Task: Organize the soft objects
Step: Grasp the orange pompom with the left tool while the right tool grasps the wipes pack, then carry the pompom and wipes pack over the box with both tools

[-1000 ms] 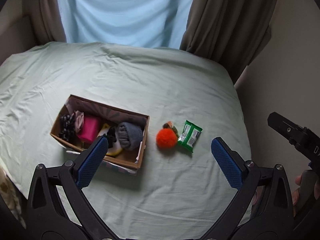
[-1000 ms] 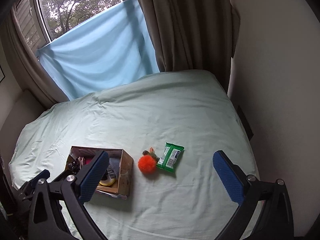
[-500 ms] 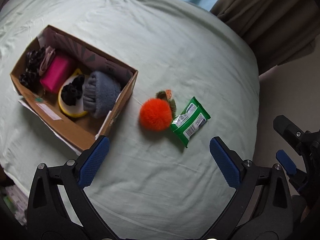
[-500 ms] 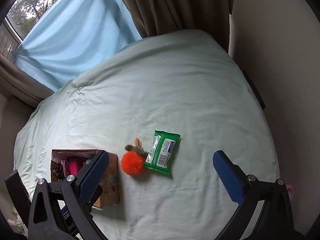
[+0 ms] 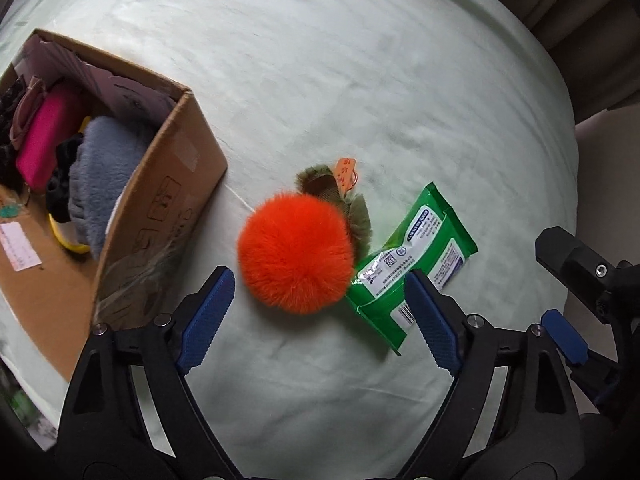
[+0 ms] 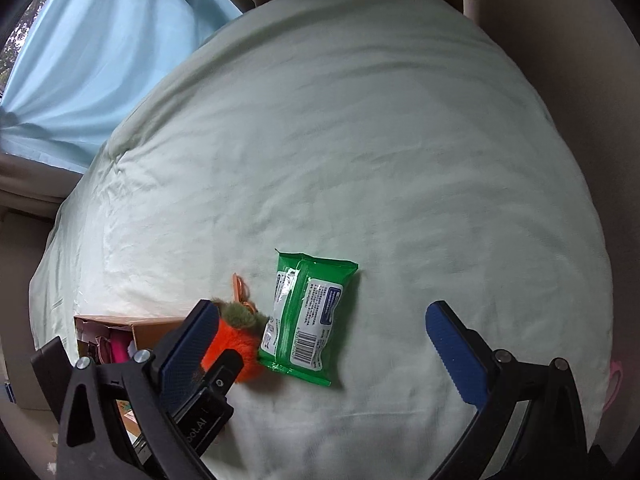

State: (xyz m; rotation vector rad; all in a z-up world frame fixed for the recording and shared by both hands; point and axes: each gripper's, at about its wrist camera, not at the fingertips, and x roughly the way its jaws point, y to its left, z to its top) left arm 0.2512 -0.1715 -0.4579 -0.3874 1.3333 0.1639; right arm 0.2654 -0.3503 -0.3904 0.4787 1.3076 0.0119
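Pompom (image 5: 296,252): we find it on the bed (image 5: 360,80), between box (image 5: 160,208) and green packet (image 5: 416,264), touching the packet.
Left gripper (image 5: 320,312): nearer; jaws wide, empty, pompom just ahead, centred.
Right gripper (image 6: 324,344): wide, empty, facing the packet.

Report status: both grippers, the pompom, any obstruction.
Left gripper open, poised over orange pompom. Right gripper open, empty. Green wipes pack touches the pompom beside cardboard box.
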